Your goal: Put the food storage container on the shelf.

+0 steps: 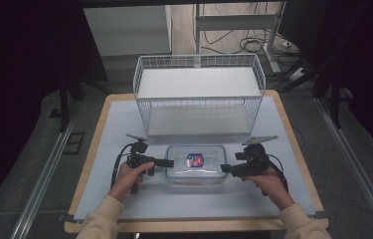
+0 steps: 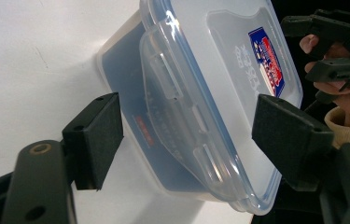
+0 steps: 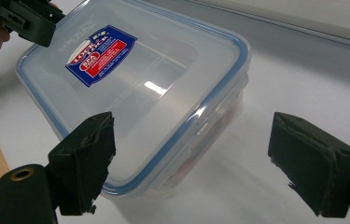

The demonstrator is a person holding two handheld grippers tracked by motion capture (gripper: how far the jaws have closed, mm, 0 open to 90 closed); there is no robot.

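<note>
The clear plastic container (image 1: 196, 163) with its blue-rimmed lid sits near the table's (image 1: 99, 149) front edge, midway across. It looks empty, so probably light, stiff and slick; its short ends offer the best hold. The left gripper (image 1: 169, 163) and right gripper (image 1: 224, 169) flank it, jaws wide, holding nothing. A white wire basket (image 1: 199, 94) stands behind, clear of both.

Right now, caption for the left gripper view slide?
Open left gripper straddles the side clip of a lidded clear container on the white table.
</note>
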